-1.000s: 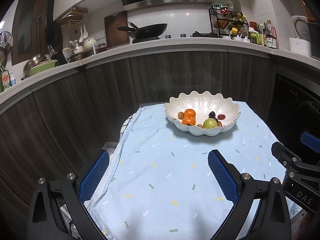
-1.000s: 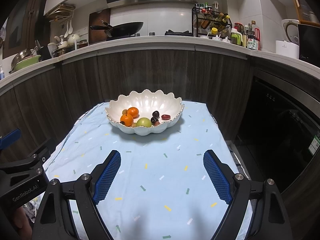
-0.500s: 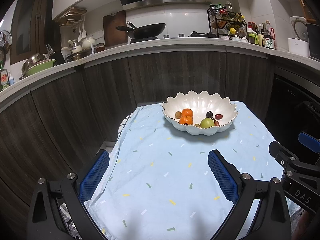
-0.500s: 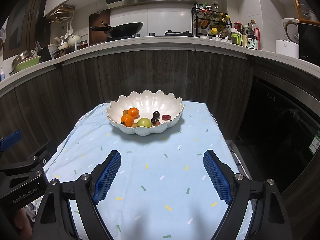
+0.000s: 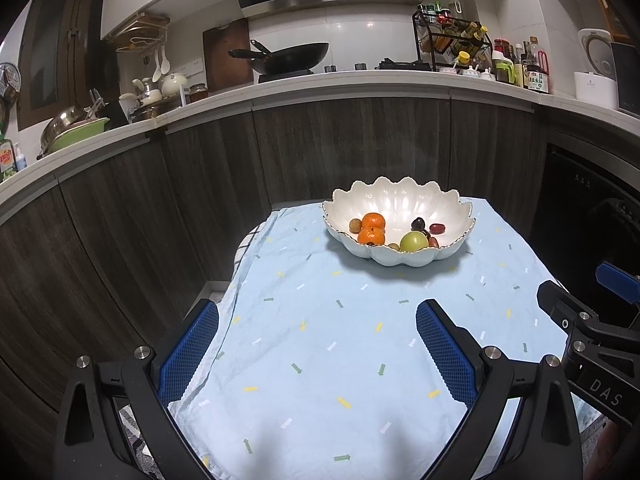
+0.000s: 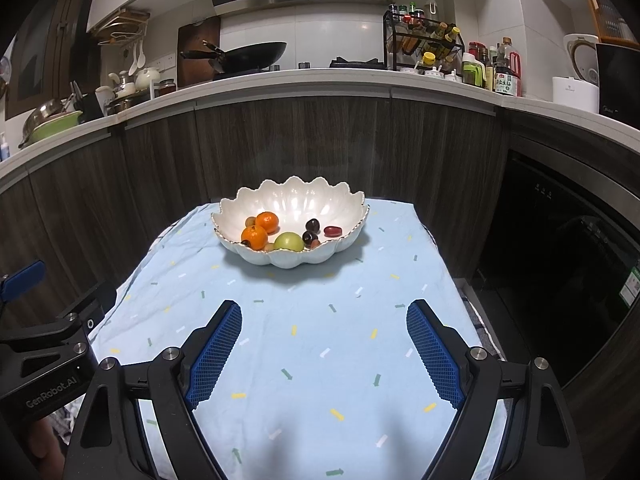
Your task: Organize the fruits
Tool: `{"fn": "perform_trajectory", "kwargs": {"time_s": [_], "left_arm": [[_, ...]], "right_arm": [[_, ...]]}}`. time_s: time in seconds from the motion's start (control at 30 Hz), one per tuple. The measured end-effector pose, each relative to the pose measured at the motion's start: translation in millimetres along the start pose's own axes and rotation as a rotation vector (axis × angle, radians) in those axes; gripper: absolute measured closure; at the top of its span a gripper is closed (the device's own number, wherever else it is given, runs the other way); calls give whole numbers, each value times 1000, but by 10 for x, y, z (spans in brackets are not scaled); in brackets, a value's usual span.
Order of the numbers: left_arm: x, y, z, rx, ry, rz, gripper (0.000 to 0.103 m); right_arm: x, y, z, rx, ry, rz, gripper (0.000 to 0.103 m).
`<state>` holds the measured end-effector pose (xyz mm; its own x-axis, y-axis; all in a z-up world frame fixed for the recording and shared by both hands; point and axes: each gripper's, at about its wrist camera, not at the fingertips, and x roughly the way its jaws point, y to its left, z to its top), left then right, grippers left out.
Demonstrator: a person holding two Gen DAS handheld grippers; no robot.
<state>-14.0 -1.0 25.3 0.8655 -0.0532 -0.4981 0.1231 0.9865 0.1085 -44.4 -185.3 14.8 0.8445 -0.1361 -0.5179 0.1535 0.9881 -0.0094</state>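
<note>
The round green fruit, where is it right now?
In the right wrist view, the round green fruit lies inside the white scalloped bowl near its front rim, right of the front orange mandarin and left of a dark cherry.

Black wok (image 5: 289, 57) on stove, spice rack (image 5: 452, 42) on counter, green basin (image 5: 76, 136) at left; confetti-print blue tablecloth (image 5: 320, 340) below.

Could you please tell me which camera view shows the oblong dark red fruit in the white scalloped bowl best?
The right wrist view: the oblong dark red fruit lies apart and unobstructed. The left wrist view shows it too, slightly smaller.
</note>
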Motion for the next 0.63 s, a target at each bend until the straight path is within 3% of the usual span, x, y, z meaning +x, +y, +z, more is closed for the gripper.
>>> {"fn": "perform_trajectory", "kwargs": {"time_s": [0.63], "left_arm": [[26,-1,-10,4,1,0,1]], "right_arm": [[10,-10,-2,1,2,0,17]]}}
